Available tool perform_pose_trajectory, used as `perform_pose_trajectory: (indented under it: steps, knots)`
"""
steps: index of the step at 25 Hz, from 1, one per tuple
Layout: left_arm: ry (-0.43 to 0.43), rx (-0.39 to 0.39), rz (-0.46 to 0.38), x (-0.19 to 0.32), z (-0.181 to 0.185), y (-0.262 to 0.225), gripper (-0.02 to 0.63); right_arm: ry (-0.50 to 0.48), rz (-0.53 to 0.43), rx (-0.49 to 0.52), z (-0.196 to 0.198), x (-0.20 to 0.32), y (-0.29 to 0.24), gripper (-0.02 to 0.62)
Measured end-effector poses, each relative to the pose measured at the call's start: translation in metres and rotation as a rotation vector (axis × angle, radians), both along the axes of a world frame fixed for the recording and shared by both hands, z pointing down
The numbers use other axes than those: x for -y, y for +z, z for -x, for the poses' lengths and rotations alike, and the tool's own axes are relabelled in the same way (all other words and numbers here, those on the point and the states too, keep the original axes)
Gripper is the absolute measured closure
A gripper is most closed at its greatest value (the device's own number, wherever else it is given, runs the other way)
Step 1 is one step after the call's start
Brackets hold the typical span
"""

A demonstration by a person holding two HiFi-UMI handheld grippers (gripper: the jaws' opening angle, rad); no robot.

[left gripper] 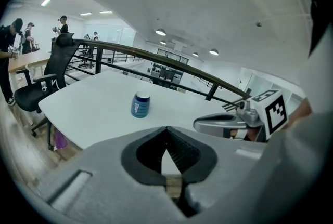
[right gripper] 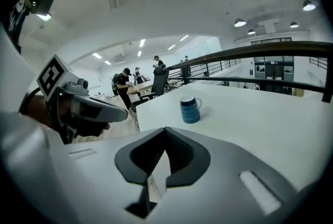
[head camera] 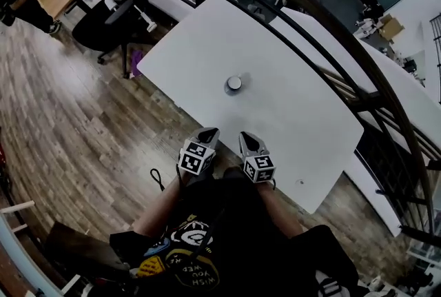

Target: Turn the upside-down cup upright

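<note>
Cup (head camera: 234,85) stands alone near the middle of the white table (head camera: 310,130), mouth down by the look of it, pale base facing up. Well apart from both grippers, nothing else near it. In the right gripper view its handle (right gripper: 199,103) shows on the cup's right side

Risks:
- Both sets of fingers are closed, so a reach made like this would shove the cup, not take it. On the bare table it could tip, roll, and run toward an edge
- Wall looks smooth and slightly tapered. A pinch there may slip once the wrist rolls to bring the mouth up; a drop mid-turn is likely
- The handle on one side could foul a finger, or swing the cup off-centre in the grip
- The grippers sit just beside each other, so if both go in together they may knock

Pose:
- Left gripper (head camera: 210,134): low, at the near edge of the table, close to the body, aimed forward and somewhat down at the cup. Its fingers (left gripper: 190,155) are pressed tip to tip, holding nothing
- Right gripper (head camera: 248,139): just beside the left, same aim. Its fingers (right gripper: 179,154) also meet at the tips, empty
</note>
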State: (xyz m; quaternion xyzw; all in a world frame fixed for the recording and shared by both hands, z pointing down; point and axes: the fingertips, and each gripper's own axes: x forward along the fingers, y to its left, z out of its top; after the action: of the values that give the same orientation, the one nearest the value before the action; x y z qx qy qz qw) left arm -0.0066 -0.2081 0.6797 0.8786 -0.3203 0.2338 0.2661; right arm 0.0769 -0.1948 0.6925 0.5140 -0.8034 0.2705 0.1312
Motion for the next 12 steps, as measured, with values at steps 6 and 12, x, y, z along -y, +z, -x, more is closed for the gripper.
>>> perform_pose_trajectory:
  steps: [6,12]
  knots:
    - [-0.011,-0.039,-0.117,-0.056,-0.031,-0.049,0.6,-0.016,-0.13,0.069,-0.009,-0.056,-0.071,0.598]
    - [-0.18,0.026,-0.314,-0.119,-0.05,-0.113,0.6,-0.017,-0.185,0.115,-0.052,-0.149,-0.111,0.598]
